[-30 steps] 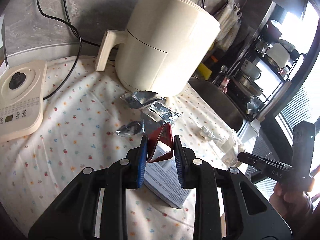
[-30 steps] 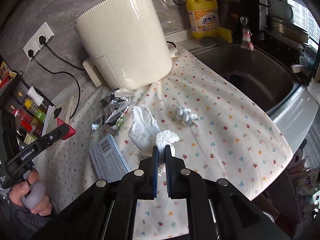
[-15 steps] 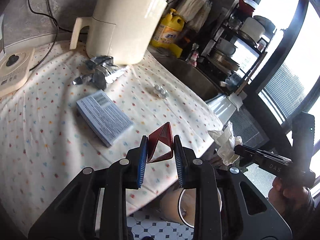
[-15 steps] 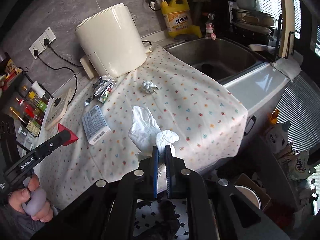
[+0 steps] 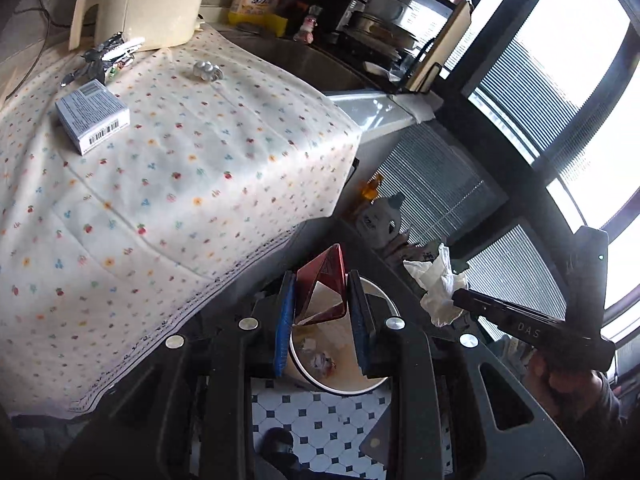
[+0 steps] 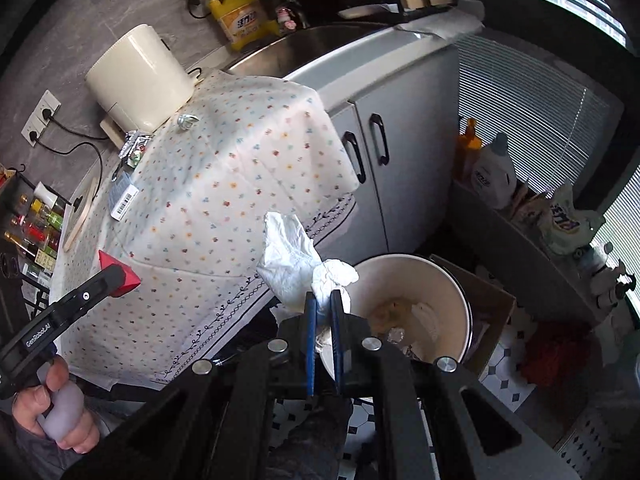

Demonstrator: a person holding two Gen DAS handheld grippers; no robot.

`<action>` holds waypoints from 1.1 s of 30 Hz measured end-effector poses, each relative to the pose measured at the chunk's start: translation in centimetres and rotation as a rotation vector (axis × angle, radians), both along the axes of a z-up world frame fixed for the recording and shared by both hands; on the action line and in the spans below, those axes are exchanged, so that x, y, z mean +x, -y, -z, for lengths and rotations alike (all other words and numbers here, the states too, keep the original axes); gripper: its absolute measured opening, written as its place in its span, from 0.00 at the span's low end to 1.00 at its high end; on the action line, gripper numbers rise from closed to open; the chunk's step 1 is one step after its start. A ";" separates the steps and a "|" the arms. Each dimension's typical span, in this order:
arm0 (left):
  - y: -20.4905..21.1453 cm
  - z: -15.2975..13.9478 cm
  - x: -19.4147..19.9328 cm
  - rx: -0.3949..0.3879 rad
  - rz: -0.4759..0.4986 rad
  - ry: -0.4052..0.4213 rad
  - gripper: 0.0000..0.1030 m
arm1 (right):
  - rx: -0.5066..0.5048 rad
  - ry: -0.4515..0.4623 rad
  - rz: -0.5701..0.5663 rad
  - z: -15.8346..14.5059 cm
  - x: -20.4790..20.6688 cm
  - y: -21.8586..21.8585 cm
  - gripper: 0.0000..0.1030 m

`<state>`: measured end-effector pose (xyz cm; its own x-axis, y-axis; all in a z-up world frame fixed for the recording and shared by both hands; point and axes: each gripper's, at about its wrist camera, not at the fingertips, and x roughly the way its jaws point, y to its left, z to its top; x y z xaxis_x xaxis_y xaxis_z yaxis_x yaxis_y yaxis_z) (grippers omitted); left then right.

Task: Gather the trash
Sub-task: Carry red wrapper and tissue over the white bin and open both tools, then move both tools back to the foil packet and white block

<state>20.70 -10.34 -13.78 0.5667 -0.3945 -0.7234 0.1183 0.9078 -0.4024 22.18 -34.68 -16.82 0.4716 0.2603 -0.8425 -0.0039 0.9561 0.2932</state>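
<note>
On the left, the tabletop (image 5: pixel 168 184) has a flowered cloth, and on it lie a grey box (image 5: pixel 92 116) with a barcode, some foil wrappers (image 5: pixel 106 54) beside the cream appliance (image 5: pixel 156 0) at the far side, and a small blister pack (image 5: pixel 207 71). The left tongs (image 5: pixel 320 308) are only a little open and they press a folded red carton (image 5: pixel 322 288) between the blue pads. The carton hangs over the round white bin (image 5: pixel 340 364) on the tiled floor, near the edge of the tabletop. In the bin there is already some crumpled rubbish. To the right, the right tongs (image 6: pixel 324 332) are almost closed and they pinch a white crumpled tissue (image 6: pixel 300 264), which sticks up above the pads, just beside the rim of the bin (image 6: pixel 452 280).
</note>
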 end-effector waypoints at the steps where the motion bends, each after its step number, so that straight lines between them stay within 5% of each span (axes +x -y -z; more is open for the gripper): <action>1: 0.5 0.1 -0.2 0.004 0.007 -0.002 0.25 | 0.000 -0.008 0.009 0.6 -0.1 0.5 0.11; 2: 1.0 0.2 -0.4 0.009 0.013 -0.005 0.25 | 0.000 -0.016 0.017 1.3 -0.3 1.0 0.12; 5: 2.2 0.5 -0.8 0.020 0.027 -0.018 0.25 | -0.007 -0.034 0.029 2.9 -0.8 2.4 0.50; 27: 15.5 3.1 2.7 0.029 0.321 -0.060 0.26 | -0.019 -0.026 0.358 1.8 -10.9 15.5 0.60; 29: 16.3 3.2 3.1 0.020 0.334 -0.058 0.30 | -0.020 -0.019 0.378 1.6 -11.4 16.0 0.60; 31: 16.8 3.2 3.3 0.008 0.344 -0.053 0.61 | -0.018 -0.011 0.390 1.4 -11.8 16.2 0.60; 33: 17.1 2.7 3.3 0.012 0.338 -0.019 0.78 | -0.020 -0.002 0.396 1.2 -11.9 16.3 0.66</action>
<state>23.95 -27.45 -16.49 0.3914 -0.5492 -0.7384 0.4058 0.8232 -0.3971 10.25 -50.96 -18.03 0.5304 0.0421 -0.8467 0.3672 0.8888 0.2742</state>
